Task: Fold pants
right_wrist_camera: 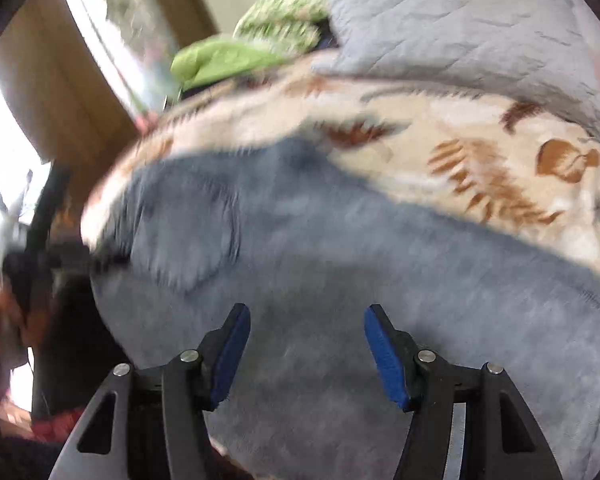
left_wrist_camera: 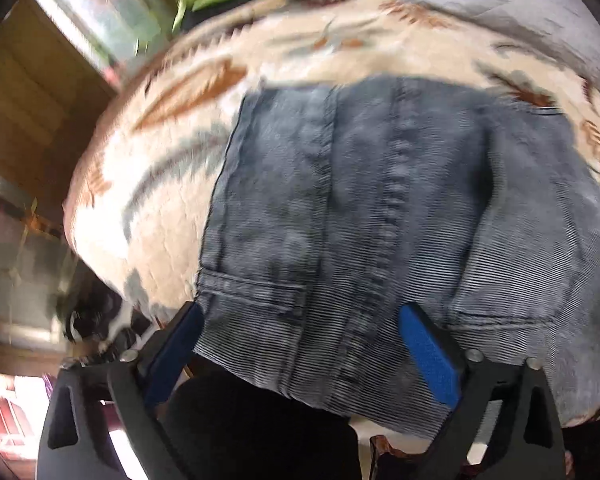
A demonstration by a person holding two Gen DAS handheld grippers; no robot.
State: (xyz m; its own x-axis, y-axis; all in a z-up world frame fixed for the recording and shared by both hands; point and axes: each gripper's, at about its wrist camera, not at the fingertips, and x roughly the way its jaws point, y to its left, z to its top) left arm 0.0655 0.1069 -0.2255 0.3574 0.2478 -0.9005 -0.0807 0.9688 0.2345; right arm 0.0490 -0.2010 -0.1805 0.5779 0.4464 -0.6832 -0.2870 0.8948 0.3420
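Note:
Grey-blue corduroy pants lie spread on a bed with a cream leaf-patterned blanket. In the left wrist view my left gripper is open, its blue pads either side of the pants' near edge by a back pocket, just above the cloth. In the right wrist view the pants fill the middle, blurred by motion. My right gripper is open and empty, hovering over the cloth.
A grey quilted cover lies at the far side of the bed, with green cloth beside it. A wooden cabinet and a window stand to the left. The bed's edge drops off at the lower left.

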